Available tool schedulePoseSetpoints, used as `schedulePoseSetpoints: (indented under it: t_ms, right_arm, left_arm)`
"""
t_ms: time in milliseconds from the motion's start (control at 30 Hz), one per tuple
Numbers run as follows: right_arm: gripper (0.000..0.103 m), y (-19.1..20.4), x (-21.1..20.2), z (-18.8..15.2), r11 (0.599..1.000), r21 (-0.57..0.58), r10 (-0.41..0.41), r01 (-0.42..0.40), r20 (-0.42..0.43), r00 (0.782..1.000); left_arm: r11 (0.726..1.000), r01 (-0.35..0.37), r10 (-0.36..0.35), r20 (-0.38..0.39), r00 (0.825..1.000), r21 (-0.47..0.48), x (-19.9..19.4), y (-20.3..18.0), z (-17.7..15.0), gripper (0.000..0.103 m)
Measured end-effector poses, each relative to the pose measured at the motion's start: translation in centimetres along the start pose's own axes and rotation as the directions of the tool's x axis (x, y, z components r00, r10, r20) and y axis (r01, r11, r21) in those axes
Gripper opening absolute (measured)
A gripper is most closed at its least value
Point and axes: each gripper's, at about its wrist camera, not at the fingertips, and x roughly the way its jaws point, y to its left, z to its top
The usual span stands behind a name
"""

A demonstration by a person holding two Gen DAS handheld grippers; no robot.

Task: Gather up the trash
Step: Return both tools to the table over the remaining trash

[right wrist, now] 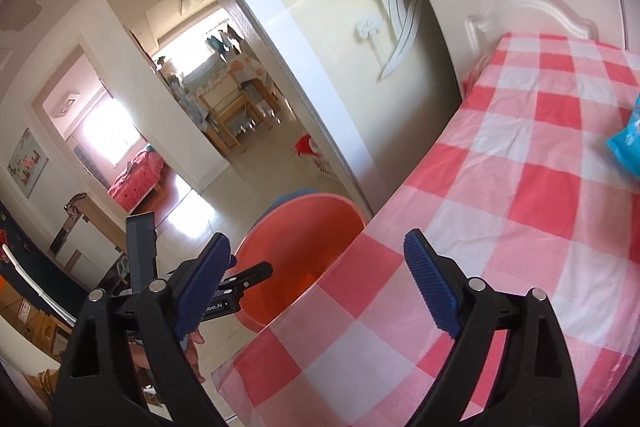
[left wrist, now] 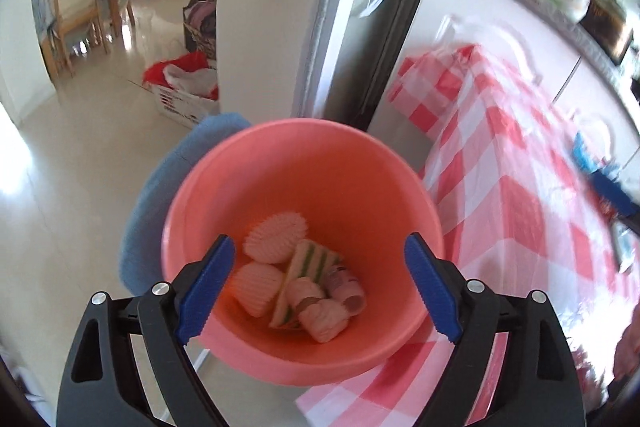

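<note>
hovered over the pink bucket [left wrist: 304, 227] beside the checked tablecloth's [right wrist: 520, 227] edge — left gripper [left wrist: 316, 287] spread, empty, cupcake liners [left wrist: 276, 239] already inside. right gripper [right wrist: 316, 283] spread above the near edge. best reached next for the blue packet [right wrist: 626, 147] at the far right edge — squarely, gently.

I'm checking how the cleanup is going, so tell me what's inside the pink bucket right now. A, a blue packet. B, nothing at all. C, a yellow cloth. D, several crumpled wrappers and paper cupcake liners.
D: the left wrist view looks straight down into the pink bucket, where paper liners and wrappers lie on its bottom.
</note>
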Motion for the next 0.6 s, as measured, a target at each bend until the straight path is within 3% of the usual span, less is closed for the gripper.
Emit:
schedulePoseSetpoints:
  t_ms: [267, 600]
  right_arm:
    - [0.094, -0.5, -4.5, 0.2, 0.998, -0.038, -0.040, 0.047, 0.171, 0.984]
    - [0.099, -2.7, -10.0, 0.1, 0.994, -0.030, -0.089, 0.105, 0.333, 0.939]
  left_arm:
    - [0.997, -0.031, 0.031, -0.005, 1.000, 0.074, -1.6, -2.4, 0.6, 0.088]
    - [0.989, 0.085, -0.086, 0.000, 0.996, 0.123, -4.0, -7.4, 0.8, 0.088]
